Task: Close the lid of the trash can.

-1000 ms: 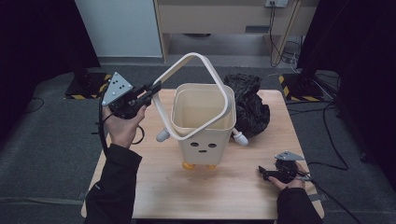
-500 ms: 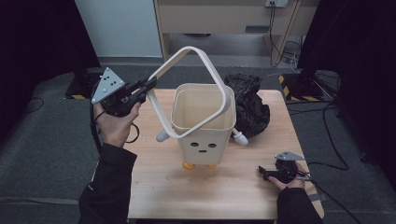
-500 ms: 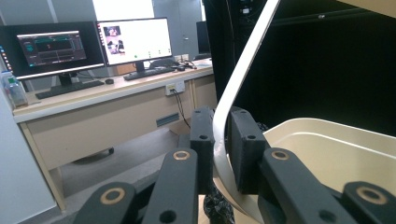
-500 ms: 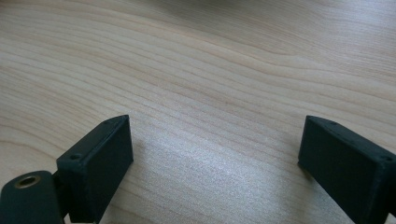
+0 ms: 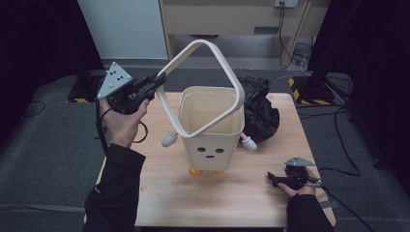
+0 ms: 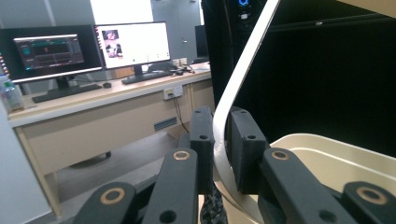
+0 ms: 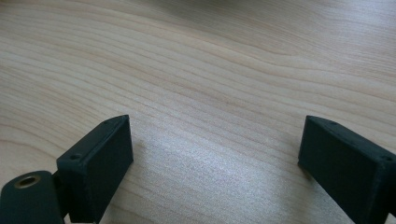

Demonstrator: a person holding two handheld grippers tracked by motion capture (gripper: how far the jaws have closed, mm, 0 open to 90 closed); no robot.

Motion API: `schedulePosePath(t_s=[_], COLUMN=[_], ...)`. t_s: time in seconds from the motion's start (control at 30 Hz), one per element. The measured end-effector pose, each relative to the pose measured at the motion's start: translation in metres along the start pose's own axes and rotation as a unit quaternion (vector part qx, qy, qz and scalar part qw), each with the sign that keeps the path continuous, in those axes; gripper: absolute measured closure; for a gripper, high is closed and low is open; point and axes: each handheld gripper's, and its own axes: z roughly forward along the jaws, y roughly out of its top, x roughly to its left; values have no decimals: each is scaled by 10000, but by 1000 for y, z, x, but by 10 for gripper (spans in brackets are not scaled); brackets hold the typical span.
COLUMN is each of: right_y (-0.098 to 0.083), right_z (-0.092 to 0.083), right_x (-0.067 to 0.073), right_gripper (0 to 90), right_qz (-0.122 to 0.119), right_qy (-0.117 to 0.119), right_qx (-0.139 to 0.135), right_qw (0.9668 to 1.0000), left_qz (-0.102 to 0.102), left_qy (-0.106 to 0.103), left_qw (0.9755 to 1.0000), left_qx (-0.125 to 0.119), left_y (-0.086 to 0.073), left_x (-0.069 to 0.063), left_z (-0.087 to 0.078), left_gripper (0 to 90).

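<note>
High view: the left gripper (image 5: 159, 81) is seen at the upper left of the frame, its jaws clamped on the white ring frame (image 5: 217, 58), which is raised and tilted above the cream bin (image 5: 212, 128). The bin stands upright at the centre of the wooden table (image 5: 159, 193), with a face printed on its front wall. A black bag (image 5: 261, 108) lies just beside the bin, to its right. The right gripper (image 5: 271, 180) is held low over the table at the lower right of the frame, well apart from the bin.

Left gripper view: the ring frame (image 6: 233, 88) is gripped between the two black pads (image 6: 246, 140) at the centre of the frame, and the rim of the bin (image 6: 327, 144) is seen at the lower right. A desk with monitors (image 6: 126, 44) is seen at the upper left.

Right gripper view: the jaws are spread wide at the lower left and lower right of the frame, with nothing held. Bare table (image 7: 210, 84) wood is seen between them.
</note>
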Motion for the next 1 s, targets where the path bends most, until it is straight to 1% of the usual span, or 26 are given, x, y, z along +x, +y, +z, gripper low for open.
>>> schedulePosePath(t_s=[0.13, 0.2, 0.3, 0.47, 0.6, 0.67, 0.77, 0.87, 0.93, 1.0], right_y=[0, 0, 0, 0, 0, 0, 0, 0, 0, 0], right_z=[0, 0, 0, 0, 0, 0, 0, 0, 0, 0], right_x=[0, 0, 0, 0, 0, 0, 0, 0, 0, 0], right_gripper=[100, 100, 100, 100, 100, 100, 100, 100, 101, 100], right_qz=[16, 3, -5, -16, -10, -2, 1, -5, -9, -9], right_qy=[2, 5, 6, 12, 12, 15, 25, 16, 18, 18], right_qx=[4, 1, 0, 6, 8, 9, 11, 9, 7, 8], right_qw=[10000, 10000, 10000, 10000, 10000, 10000, 10000, 10000, 10000, 10000], left_qz=[68, 45, 67, 4, -70, -99, -149, -142, -119, -53], left_qy=[-56, -108, -134, -186, -285, -294, -335, -363, -349, -327], left_qw=[9999, 9998, 9997, 9994, 9990, 9988, 9986, 9987, 9986, 9986], left_qx=[127, 162, 211, 309, 341, 378, 372, 337, 370, 421], left_y=[1, 2, 3, 0, -2, -3, -3, -1, 2, 5], left_x=[0, 0, 1, 4, 8, 9, 10, 12, 15, 17], left_z=[6, 11, 16, 24, 28, 29, 29, 25, 22, 20], left_gripper=[804, 804, 804, 804, 806, 805, 805, 805, 805, 805])
